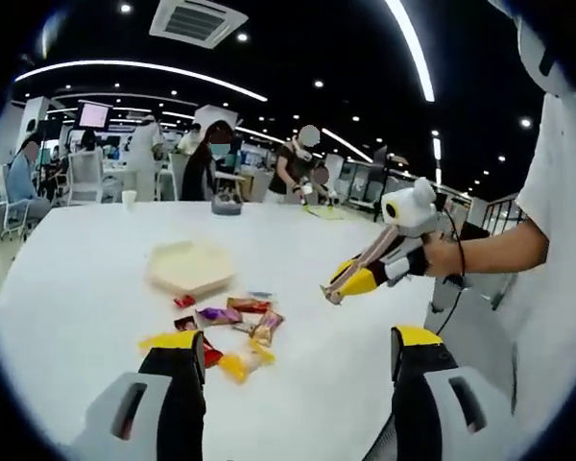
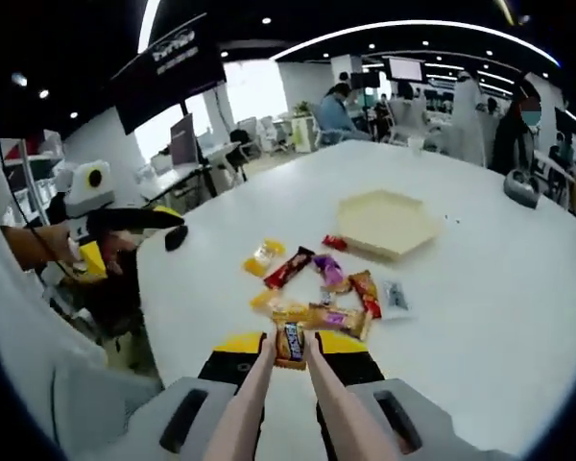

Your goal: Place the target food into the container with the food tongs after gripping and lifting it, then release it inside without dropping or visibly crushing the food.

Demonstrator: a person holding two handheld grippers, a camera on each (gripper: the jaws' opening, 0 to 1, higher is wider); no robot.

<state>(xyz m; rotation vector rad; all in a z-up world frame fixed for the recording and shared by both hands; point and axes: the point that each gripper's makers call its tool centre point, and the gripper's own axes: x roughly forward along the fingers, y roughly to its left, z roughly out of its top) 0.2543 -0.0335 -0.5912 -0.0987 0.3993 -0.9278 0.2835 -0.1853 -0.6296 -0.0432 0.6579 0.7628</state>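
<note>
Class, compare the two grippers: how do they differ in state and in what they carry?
The right gripper is closed on food tongs pinching a small snack packet; the left gripper carries nothing. The left gripper's jaws stand wide apart; the right's sit close together. Both have yellow-and-black jaws and hover over the white table.

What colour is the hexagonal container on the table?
Pale cream, almost the white of the table; the container shows best in the right gripper view.
</note>
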